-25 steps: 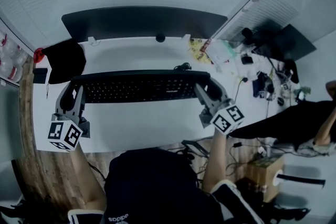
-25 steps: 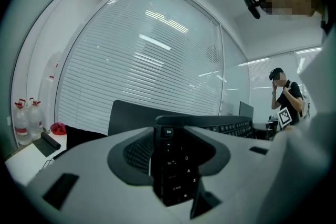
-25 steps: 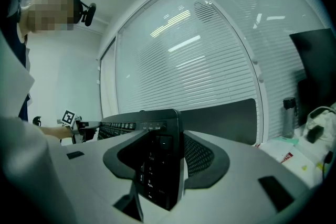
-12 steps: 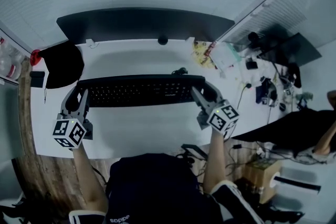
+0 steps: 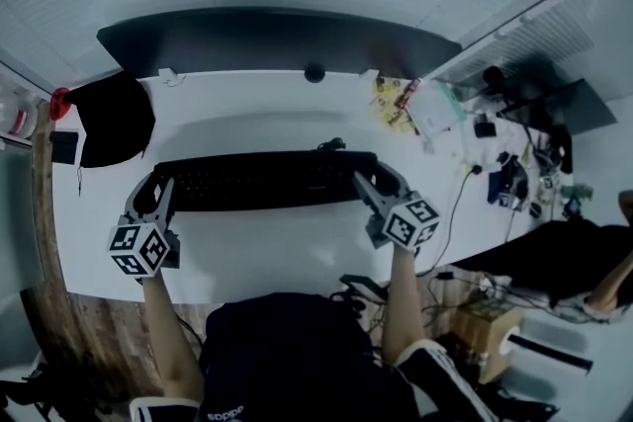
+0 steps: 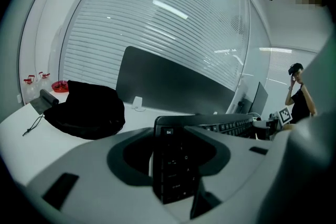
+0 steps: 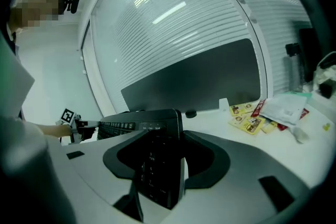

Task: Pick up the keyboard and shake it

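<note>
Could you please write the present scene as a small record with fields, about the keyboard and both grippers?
held object: black keyboard, lying crosswise in front of the person
left gripper: fingers closed on the keyboard's left end
right gripper: fingers closed on the keyboard's right end
surface: white desk
behind keyboard: dark monitor
desk, left side: black bag
desk, right side: yellow cards

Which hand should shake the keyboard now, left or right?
Probably both together: the left gripper is shut on the keyboard at its left end, the right gripper at its right end, so neither looks better placed.
</note>
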Action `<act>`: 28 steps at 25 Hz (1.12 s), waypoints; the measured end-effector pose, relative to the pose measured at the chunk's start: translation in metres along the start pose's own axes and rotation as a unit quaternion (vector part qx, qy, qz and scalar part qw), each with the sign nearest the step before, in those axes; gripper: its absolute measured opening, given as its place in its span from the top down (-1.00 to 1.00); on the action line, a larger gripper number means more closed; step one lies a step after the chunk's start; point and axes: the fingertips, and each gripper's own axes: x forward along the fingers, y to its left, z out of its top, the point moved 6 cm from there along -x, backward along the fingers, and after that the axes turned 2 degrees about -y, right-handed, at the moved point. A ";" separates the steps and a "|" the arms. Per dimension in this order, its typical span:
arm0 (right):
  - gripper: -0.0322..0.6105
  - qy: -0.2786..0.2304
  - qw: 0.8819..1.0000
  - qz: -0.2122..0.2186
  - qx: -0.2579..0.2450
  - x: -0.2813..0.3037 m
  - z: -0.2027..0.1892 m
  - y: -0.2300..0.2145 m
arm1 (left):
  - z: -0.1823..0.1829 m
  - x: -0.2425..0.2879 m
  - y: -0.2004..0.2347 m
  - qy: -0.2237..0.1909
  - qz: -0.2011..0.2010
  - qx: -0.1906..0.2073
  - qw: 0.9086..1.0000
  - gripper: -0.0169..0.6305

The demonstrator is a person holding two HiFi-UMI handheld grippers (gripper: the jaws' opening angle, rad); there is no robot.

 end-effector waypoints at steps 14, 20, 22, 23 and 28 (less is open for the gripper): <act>0.33 0.054 0.997 -0.001 0.052 0.027 -0.045 -0.024 | -0.034 0.020 0.013 0.055 0.025 -0.019 0.998 0.45; 0.33 0.077 0.995 -0.002 0.065 0.039 -0.046 -0.030 | -0.038 0.028 0.018 0.067 0.035 -0.030 0.997 0.45; 0.32 0.081 0.994 -0.006 0.070 0.044 -0.050 -0.034 | -0.041 0.032 0.020 0.076 0.037 -0.035 0.996 0.45; 0.32 0.081 0.994 -0.006 0.072 0.046 -0.053 -0.037 | -0.043 0.035 0.021 0.080 0.038 -0.038 0.995 0.45; 0.32 0.100 0.992 -0.020 0.072 0.051 -0.060 -0.045 | -0.050 0.045 0.023 0.100 0.039 -0.047 0.993 0.45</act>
